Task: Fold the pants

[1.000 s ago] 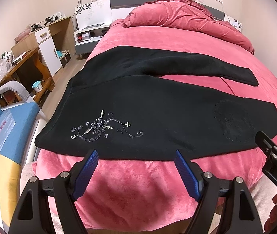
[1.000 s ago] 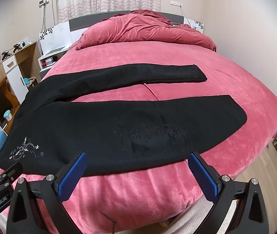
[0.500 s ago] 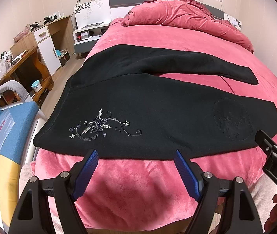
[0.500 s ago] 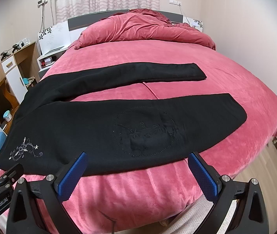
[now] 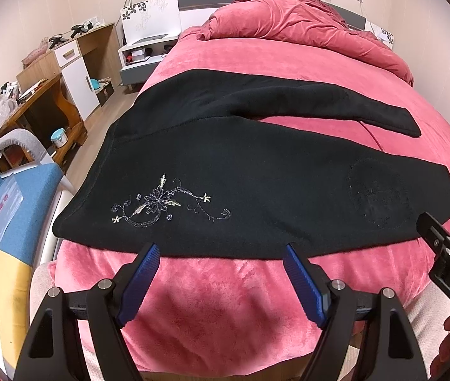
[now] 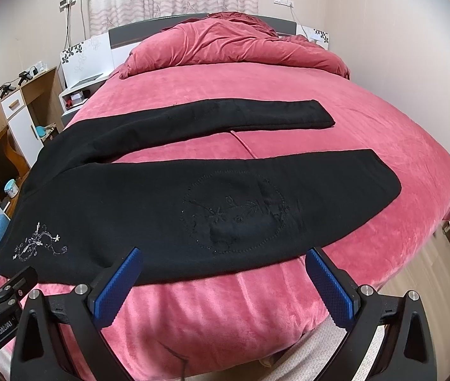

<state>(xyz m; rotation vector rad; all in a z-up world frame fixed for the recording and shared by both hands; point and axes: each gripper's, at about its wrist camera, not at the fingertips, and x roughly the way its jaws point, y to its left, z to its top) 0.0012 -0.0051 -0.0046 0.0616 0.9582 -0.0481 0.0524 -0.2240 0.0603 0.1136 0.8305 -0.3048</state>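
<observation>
Black pants [image 5: 256, 171] lie flat along the bed's [image 6: 288, 301] near edge, waistband at its left edge, legs pointing right. I hold left gripper [image 5: 221, 273] and right gripper [image 6: 225, 282] spread apart, empty, just short of the fabric.

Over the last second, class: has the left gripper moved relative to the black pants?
Yes, slightly. In the left wrist view the left gripper, open, has eased forward: the pants' near hem now sits closer to its blue fingertips.

Warm indoor light, sharp, fisheye-warped, dark corners.
</observation>
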